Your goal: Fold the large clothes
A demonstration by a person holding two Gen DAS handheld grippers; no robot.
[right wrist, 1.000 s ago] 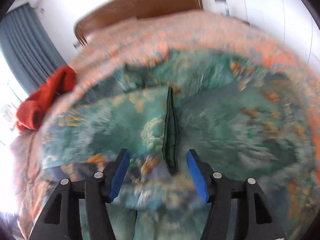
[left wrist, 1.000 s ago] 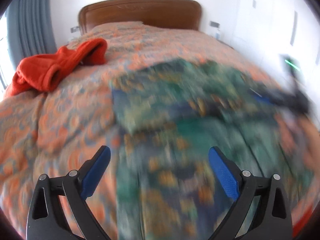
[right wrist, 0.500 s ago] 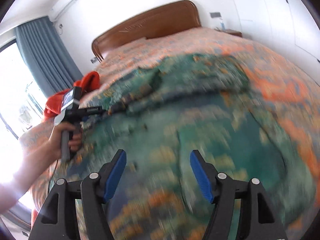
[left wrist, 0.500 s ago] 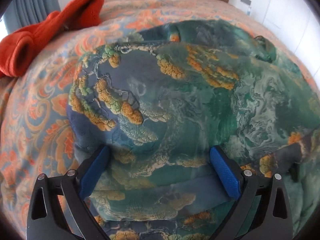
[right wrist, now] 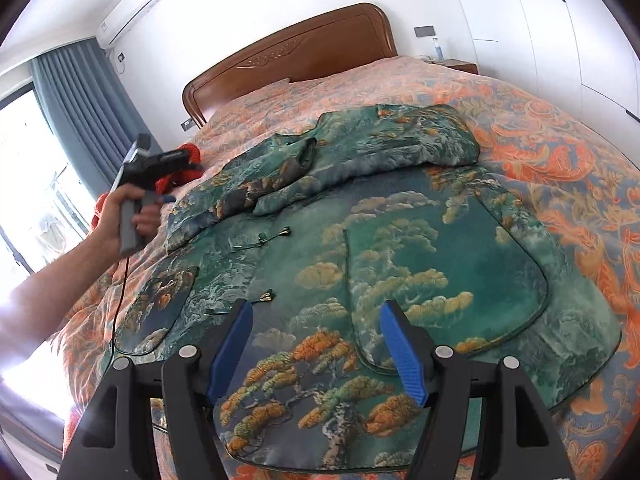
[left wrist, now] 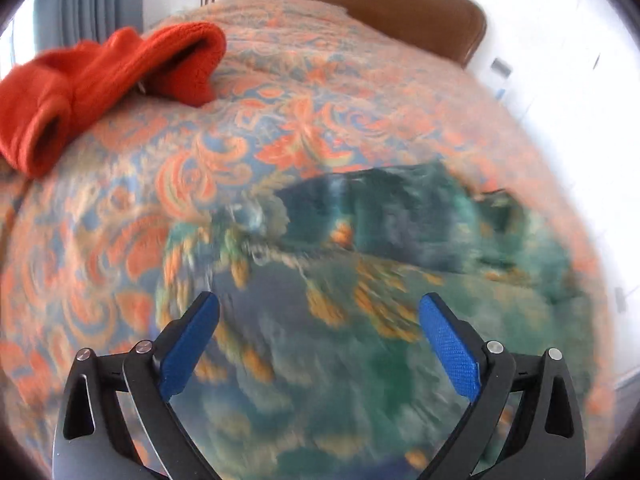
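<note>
Comparing with a second ago: my right gripper (right wrist: 316, 340) has just been opening a little wider, nothing between its pads; the dark fold edge that stood between them then is gone and flat cloth lies below. Left gripper (left wrist: 318, 336) gapes wide and empty too, now over the garment's left edge, not its middle. In the right view it sits at middle left, in a hand (right wrist: 128, 216).

Garment (right wrist: 400, 240), green with pine-and-cloud print, fills the frame centre, its upper part lying doubled in a rumpled band. I judge one fold done, the next grab pending.

Surface: orange-patterned bedspread (right wrist: 560, 152). Red knit (left wrist: 108, 80) upper left. Headboard (right wrist: 304, 56), curtain (right wrist: 80, 96), air conditioner (right wrist: 132, 8) at top.
</note>
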